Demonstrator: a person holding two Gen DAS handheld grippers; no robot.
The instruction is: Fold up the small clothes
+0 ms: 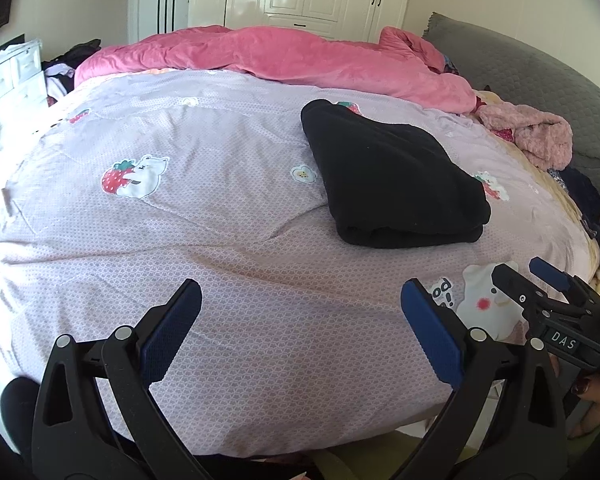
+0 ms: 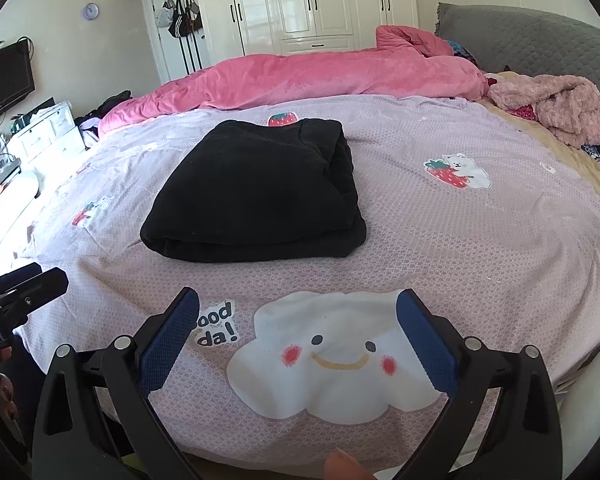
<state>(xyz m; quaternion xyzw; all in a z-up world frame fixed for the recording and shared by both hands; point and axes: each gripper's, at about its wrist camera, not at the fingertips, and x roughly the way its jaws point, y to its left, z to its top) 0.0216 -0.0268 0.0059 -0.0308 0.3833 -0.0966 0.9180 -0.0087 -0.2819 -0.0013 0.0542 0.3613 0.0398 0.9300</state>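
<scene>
A black garment (image 1: 392, 176) lies folded into a thick rectangle on the lilac printed bedspread (image 1: 220, 208), right of centre in the left wrist view. In the right wrist view the same black garment (image 2: 256, 192) sits centre-left, a short way beyond the fingers. My left gripper (image 1: 300, 300) is open above the near bedspread, with nothing between its blue pads. My right gripper (image 2: 298, 308) is also open and empty, over the cloud print (image 2: 332, 360) near the bed's front edge. The right gripper (image 1: 540, 276) also appears at the far right of the left wrist view.
A pink duvet (image 2: 300, 76) is bunched across the far side of the bed. A fluffy pink garment (image 2: 556, 108) and dark clothes lie at the right by the grey headboard (image 2: 532, 36). White drawers (image 2: 44, 136) and a TV (image 2: 4, 80) stand left; wardrobes (image 2: 312, 4) behind.
</scene>
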